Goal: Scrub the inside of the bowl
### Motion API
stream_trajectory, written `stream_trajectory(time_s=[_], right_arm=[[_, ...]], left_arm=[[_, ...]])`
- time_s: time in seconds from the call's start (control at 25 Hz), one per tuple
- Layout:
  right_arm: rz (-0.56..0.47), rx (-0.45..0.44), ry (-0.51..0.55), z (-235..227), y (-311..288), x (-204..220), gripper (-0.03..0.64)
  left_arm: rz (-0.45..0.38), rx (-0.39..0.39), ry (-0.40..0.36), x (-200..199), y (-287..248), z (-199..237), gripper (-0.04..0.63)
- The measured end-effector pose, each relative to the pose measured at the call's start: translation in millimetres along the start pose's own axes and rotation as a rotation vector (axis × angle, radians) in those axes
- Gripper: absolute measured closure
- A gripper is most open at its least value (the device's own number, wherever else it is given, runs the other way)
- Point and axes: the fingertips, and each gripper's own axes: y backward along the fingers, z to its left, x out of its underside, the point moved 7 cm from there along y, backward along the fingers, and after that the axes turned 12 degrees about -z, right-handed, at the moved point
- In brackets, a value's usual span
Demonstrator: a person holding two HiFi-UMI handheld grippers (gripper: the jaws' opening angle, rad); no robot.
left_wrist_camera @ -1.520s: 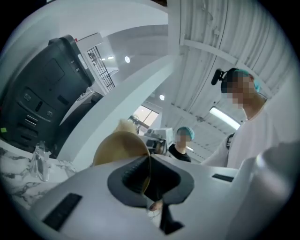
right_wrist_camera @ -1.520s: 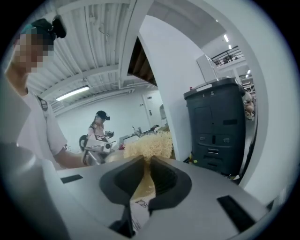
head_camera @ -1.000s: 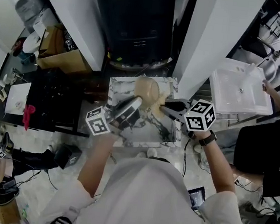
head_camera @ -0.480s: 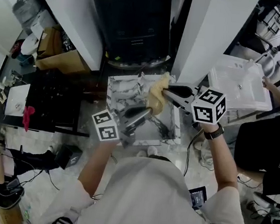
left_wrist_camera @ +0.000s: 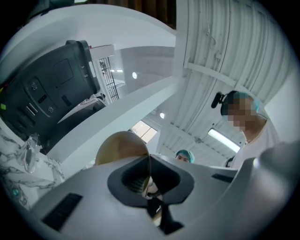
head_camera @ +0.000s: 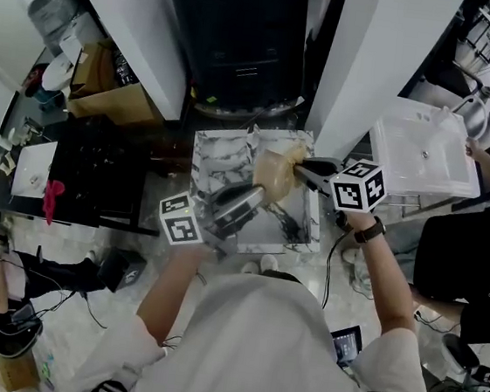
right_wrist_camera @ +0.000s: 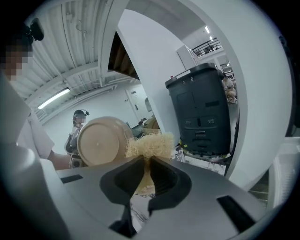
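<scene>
The bowl is off the counter, held tilted on edge just above the middle of the head view. The left hand-held gripper comes up to it from the lower left. In the left gripper view this hand-held gripper is clenched on the thin rim, with the tan bowl rising behind the jaws at centre left.

The right hand-held gripper comes in from the right of the head view. Its own view shows the right hand-held gripper clamped on a straw-coloured scrubber, whose fibres bulge above the jaw tips. The bowl sits just left of the scrubber there, a round face turned to the camera. I cannot tell whether that face is the inside or the underside. The scrubber lies at the bowl's right edge, and whether it presses on the bowl is not clear.

Both tools are in hand and brought together, so the set-up part looks done. No foam, water or wiped streak shows, so the pictures give no sign of how much of the inside has been scrubbed. I would judge the scrubbing itself as under way or about to begin. Working the scrubber round the inside remains, then setting the bowl down.
</scene>
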Motion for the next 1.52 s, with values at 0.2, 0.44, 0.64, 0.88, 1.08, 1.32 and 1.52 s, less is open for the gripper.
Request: stream_trajectory(time_s=[0.2,0.44,0.64,0.88,1.08,1.32,1.52], right_arm=[[0.041,-0.051,0.017,20.5,-2.2,13.2,0.568],[0.032,-0.140,0.099,61.1,2.8,0.8,0.568],[-0.031,-0.164,0.169,81.6,13.4,-33.8,0.568],[-0.060,-0.045,0.302,67.3,18.7,-61.7,0.568],[-0.043,0.052,0.257,29.3,11.3,-51.8,0.568],[-0.010,0.094,0.151,7.1,5.5,-24.4,0.568],[0.018,0.064,0.145,16.8,3.2,-14.8,0.568]], left_arm=[[-0.136,-0.030,0.041,-23.9,1.7,6.0,0.575],[-0.093,-0.119,-0.100,-32.1,-1.7,22.2,0.575],[-0.007,-0.141,-0.127,-18.3,-3.6,24.4,0.575],[0.085,-0.072,-0.116,4.8,-7.2,12.3,0.575],[0.094,-0.045,-0.067,15.1,-7.4,6.6,0.575],[-0.066,-0.019,0.096,-1.6,-3.2,7.0,0.575],[-0.201,-0.056,0.112,-26.5,4.3,19.2,0.575]])
